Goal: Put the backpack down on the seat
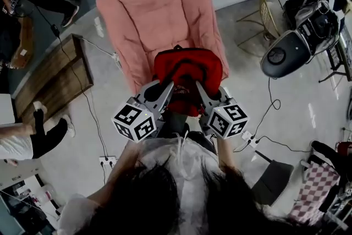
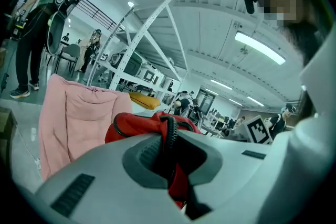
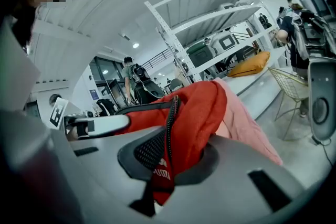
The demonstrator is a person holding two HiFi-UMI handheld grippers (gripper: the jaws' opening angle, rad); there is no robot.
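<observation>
The pink chair [image 1: 159, 14] lies open from its back edge down to its front edge, where the red backpack [image 1: 187, 71] hangs across the middle and blocks the way in. A strip of bare floor [image 1: 113, 91] runs along the chair's left edge, between it and a wooden bench [image 1: 55, 77], and a thin cable [image 1: 89, 113] crosses that strip. Off the right edge the floor is wider. There a wire chair [image 1: 269, 14] and a dark rounded machine [image 1: 289, 52] stand well apart from the cushion. A person's leg [image 1: 47, 137] rests near the bench's near end. A white rack [image 2: 142, 44] rises behind the chair's back.
</observation>
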